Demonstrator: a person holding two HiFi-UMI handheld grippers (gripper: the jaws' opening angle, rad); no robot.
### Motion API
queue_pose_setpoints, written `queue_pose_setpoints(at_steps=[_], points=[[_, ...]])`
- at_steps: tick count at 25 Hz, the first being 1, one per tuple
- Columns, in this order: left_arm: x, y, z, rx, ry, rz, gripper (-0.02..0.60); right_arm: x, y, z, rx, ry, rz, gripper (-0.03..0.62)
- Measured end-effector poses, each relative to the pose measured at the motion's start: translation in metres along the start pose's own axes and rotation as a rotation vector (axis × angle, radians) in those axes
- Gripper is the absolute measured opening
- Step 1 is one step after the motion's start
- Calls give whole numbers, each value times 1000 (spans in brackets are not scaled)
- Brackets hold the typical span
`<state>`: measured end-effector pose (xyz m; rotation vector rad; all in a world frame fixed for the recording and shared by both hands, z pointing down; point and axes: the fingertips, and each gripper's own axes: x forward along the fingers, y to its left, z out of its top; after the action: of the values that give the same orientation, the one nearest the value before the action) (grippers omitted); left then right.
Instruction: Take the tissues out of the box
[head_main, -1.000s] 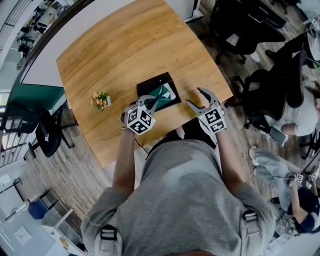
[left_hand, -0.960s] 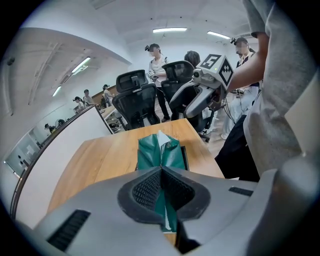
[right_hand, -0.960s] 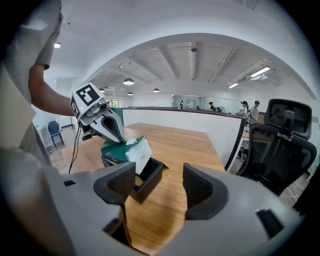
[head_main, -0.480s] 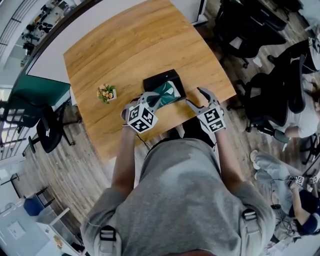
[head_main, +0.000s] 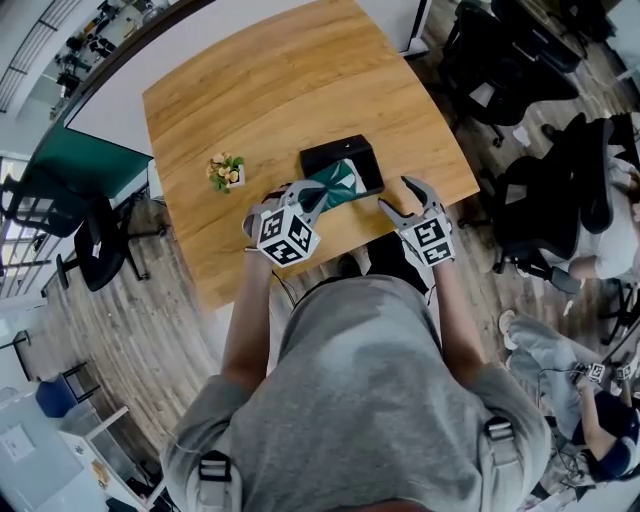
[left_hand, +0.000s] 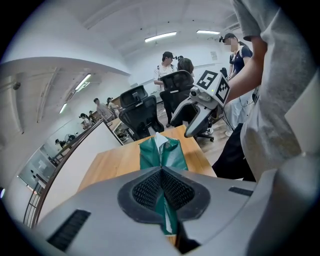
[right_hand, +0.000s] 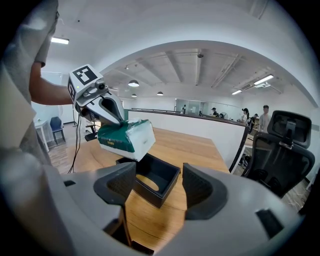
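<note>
left claw (left_hand: 161, 189) clamped shut on the green tissue pack (right_hand: 124, 134), pads pinching the plastic wrap at one end. pack hangs clear above the black box (right_hand: 161, 194), over the box corner on the left-claw side, not touching it, white end face turned toward the right claw's camera. box sits on the wooden counter (head_main: 250, 90) near the edge closest to the person, open side up, oval slot visible in its floor. right claw (right_hand: 158, 176) jaws wide apart, nothing between the pads, held off the counter just on the person's side of the box, pointing at it. small flower pot (head_main: 227, 172) on the counter left of the box in the head view, well apart from it
</note>
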<state>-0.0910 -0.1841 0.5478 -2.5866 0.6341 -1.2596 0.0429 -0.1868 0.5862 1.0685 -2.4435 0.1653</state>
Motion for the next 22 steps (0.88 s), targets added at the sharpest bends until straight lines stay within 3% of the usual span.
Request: queue_pose_setpoints(at_steps=[22], points=[[-43,3,1,0,-11,87,21,10,23,6,-54,2,43,276]])
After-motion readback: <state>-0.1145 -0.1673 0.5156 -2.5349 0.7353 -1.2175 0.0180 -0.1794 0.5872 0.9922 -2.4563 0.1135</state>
